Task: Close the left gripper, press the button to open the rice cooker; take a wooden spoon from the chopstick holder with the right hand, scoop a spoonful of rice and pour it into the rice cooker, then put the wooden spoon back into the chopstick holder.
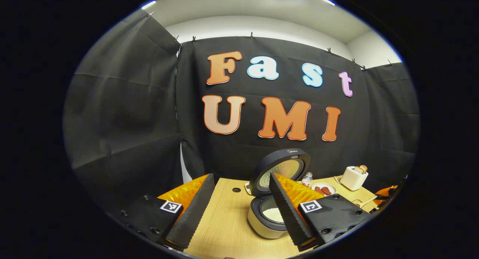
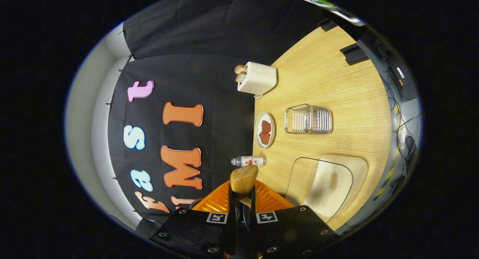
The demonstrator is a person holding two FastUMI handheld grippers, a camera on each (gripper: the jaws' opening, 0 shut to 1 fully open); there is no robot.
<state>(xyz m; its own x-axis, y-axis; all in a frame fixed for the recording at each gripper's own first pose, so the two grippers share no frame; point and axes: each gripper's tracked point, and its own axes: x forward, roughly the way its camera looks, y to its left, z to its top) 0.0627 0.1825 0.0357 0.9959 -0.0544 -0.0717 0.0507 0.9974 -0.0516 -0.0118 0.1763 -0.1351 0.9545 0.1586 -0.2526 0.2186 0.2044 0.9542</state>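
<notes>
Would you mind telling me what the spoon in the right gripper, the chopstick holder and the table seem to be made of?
Spoon: apparently wood, smooth pale tan bowl with a soft sheen. Chopstick holder: looks like shiny metal, perforated and slotted walls with bright reflections. Table: light wood-grain surface, matte; whether solid wood or laminate is unclear.

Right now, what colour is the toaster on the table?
The toaster is cream white, with bread slices in its slots. It shows best in the right gripper view.
</notes>
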